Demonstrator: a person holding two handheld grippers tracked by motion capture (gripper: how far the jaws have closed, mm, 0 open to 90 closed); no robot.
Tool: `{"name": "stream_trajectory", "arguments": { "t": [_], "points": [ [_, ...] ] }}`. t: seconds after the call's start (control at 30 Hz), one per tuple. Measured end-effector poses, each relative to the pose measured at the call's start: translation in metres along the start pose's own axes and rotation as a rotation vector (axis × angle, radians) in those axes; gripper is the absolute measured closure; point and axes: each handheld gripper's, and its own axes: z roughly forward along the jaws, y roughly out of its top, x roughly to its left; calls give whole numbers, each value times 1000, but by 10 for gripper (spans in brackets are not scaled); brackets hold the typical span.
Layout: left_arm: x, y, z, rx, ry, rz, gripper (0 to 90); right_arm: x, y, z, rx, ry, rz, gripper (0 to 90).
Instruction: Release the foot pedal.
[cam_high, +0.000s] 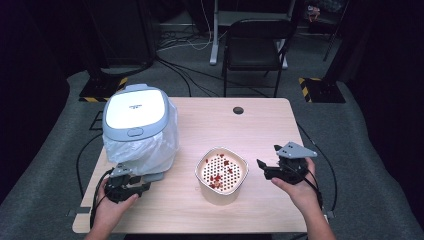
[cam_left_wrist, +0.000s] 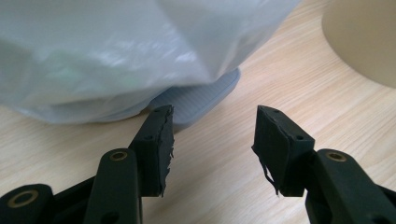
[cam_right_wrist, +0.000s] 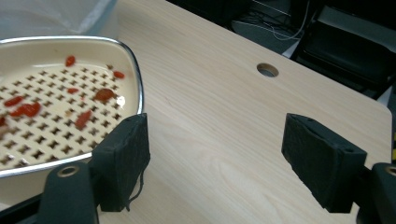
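A small bin with a white lid (cam_high: 135, 107) stands on the left of the wooden table, and its clear plastic liner (cam_high: 150, 145) hangs down the sides. Its grey foot pedal (cam_high: 156, 176) sticks out at the base. My left gripper (cam_high: 141, 182) lies low beside that pedal, open and empty. In the left gripper view the pedal (cam_left_wrist: 201, 95) sits just beyond the left gripper (cam_left_wrist: 212, 122). A cream pot (cam_high: 220, 195) with a perforated insert holds red scraps (cam_high: 217, 177). My right gripper (cam_high: 267, 156) is open just right of the pot. In the right gripper view its left jaw stands against the pot's rim (cam_right_wrist: 133, 60).
A round cable hole (cam_high: 238, 110) is in the table's far middle. A black chair (cam_high: 255, 45) and cables stand on the floor beyond the table. The pot's wall (cam_left_wrist: 364, 37) shows at the top right of the left gripper view.
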Motion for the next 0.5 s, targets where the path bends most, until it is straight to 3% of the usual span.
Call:
{"name": "stream_trajectory", "arguments": {
  "t": [0.2,0.3,0.4,0.5],
  "points": [
    [9,-6,-5,-2,27,9,468,-8,-27,4,19,-49,52,230],
    [14,-12,-6,-18,45,-29,451,-13,-44,9,27,-60,100,230],
    [23,-18,-7,-28,84,-40,433,-16,-60,17,59,-90,100,228],
    [33,-21,-10,-42,101,-58,425,-18,-82,29,91,-92,134,228]
  ]
}}
